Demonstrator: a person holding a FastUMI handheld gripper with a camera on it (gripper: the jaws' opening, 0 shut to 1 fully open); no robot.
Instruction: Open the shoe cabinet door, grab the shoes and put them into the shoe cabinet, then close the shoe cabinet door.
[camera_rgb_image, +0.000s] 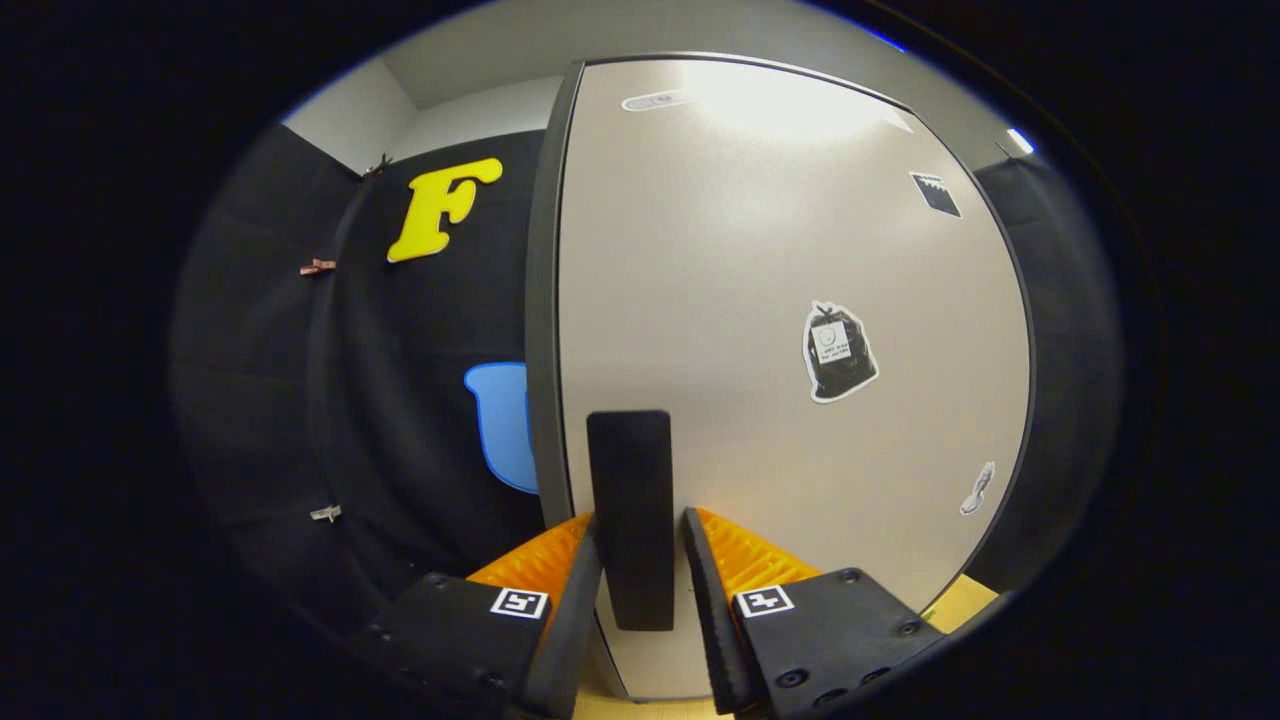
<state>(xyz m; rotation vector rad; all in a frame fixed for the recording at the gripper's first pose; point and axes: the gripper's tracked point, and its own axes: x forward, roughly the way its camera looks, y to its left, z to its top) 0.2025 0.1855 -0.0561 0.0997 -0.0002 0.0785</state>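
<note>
Tool (640, 545) at bottom centre, fingers narrowed around the black door handle (630, 515), seemingly gripping it. Handle sits near the left edge of the pale shoe cabinet door (760, 300), centre frame; trash-bag sticker (838, 352) right of centre.

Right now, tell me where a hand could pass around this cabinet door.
Free: the gap left of the cabinet door edge, bordered by the black cloth wall. Also a dark strip right of the door. Crowded: the handle, with the hand-held gripper fingers flanking it closely; whether they press it is unclear.
</note>
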